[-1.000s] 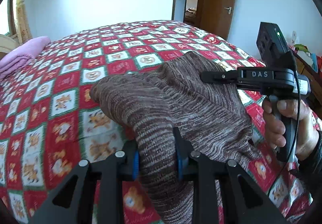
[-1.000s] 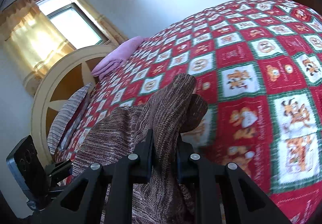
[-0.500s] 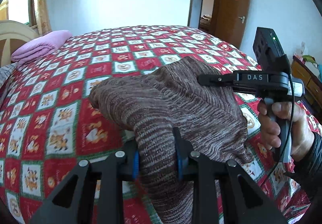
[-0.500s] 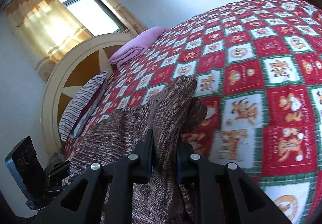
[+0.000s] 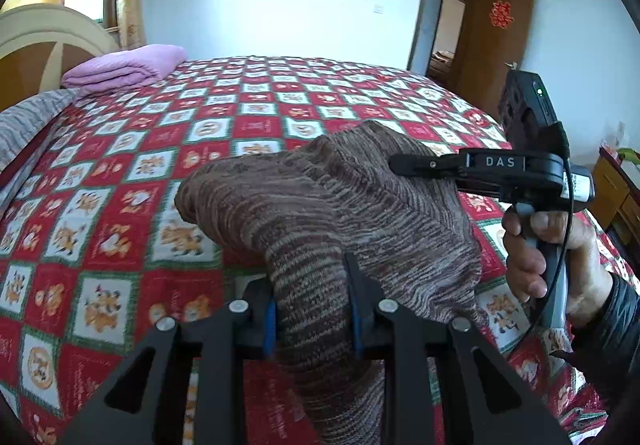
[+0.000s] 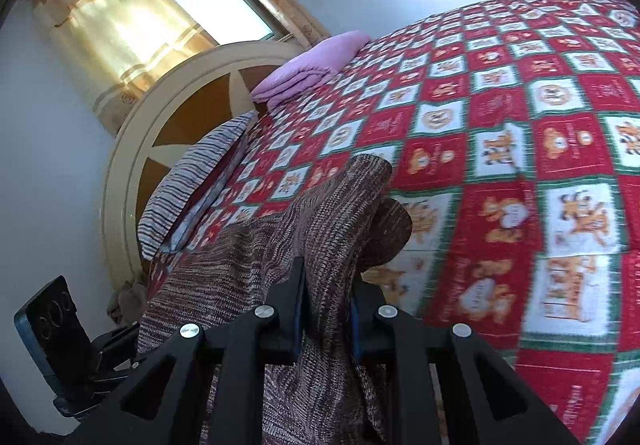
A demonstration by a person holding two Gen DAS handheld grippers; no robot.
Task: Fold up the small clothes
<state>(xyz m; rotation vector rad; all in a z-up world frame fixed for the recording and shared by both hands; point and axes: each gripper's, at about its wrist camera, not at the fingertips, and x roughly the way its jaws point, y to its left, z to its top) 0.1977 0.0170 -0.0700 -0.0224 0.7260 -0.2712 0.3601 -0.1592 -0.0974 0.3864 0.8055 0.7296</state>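
Red quilt (image 5: 120, 173) covers the bed. Both grippers, left (image 5: 312, 309) and right (image 6: 326, 305), clamp narrow on the brown knit (image 5: 340, 197), lifted above the near quilt. Judged step: carrying it. Next it needs lowering flat, then folding.

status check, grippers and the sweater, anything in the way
Left gripper and right gripper both shut on brown sweater. Sweater lifted over the bedspread. Nothing in the way.

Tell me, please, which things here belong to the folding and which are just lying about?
In the job:
- brown knit garment
- left gripper, jaws clamped on it
- right gripper, likewise
- patterned bedspread beneath

Lying about:
- folded pink blanket
- striped pillow
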